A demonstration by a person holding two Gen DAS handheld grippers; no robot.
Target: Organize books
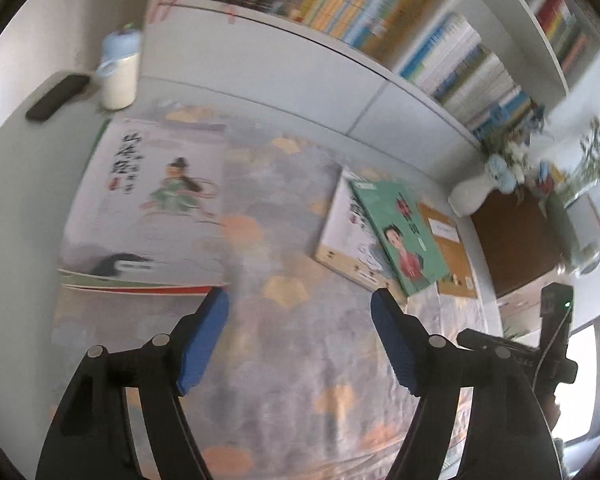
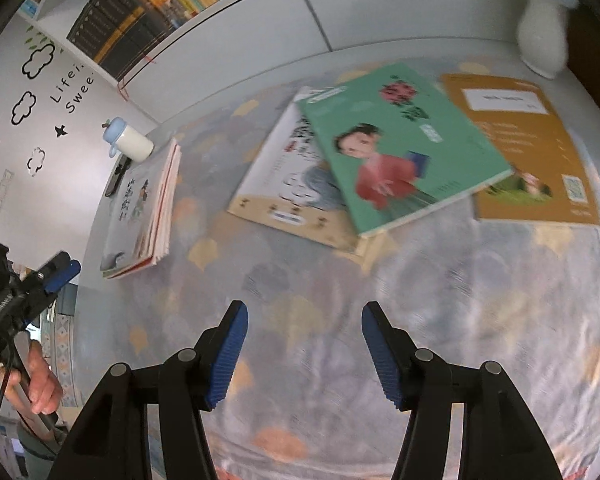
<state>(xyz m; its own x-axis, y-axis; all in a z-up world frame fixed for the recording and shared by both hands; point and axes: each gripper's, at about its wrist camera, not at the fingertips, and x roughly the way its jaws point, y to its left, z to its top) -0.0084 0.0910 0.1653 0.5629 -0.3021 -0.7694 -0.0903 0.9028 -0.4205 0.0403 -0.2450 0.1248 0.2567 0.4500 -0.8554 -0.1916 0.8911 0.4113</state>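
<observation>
**Between books: both hands free over the desk**

Blue ribbed pads sit nearest, the left hand-held gripper [image 1: 300,336] and the right hand-held gripper [image 2: 304,352] both standing apart with nothing between the jaws. Below spreads the desk [image 2: 480,320], draped in a soft, mottled grey cloth with orange patches. A neat stack of books [image 2: 140,216] lies at the desk's left end, thin, flat and glossy. Three loose ones remain at the right: a green book [image 2: 400,148] overlapping a white book [image 2: 276,176], with an orange book [image 2: 540,140] just beside. I'd judge the next step is fetching the green one, which needs a pinch on its raised edge.
</observation>
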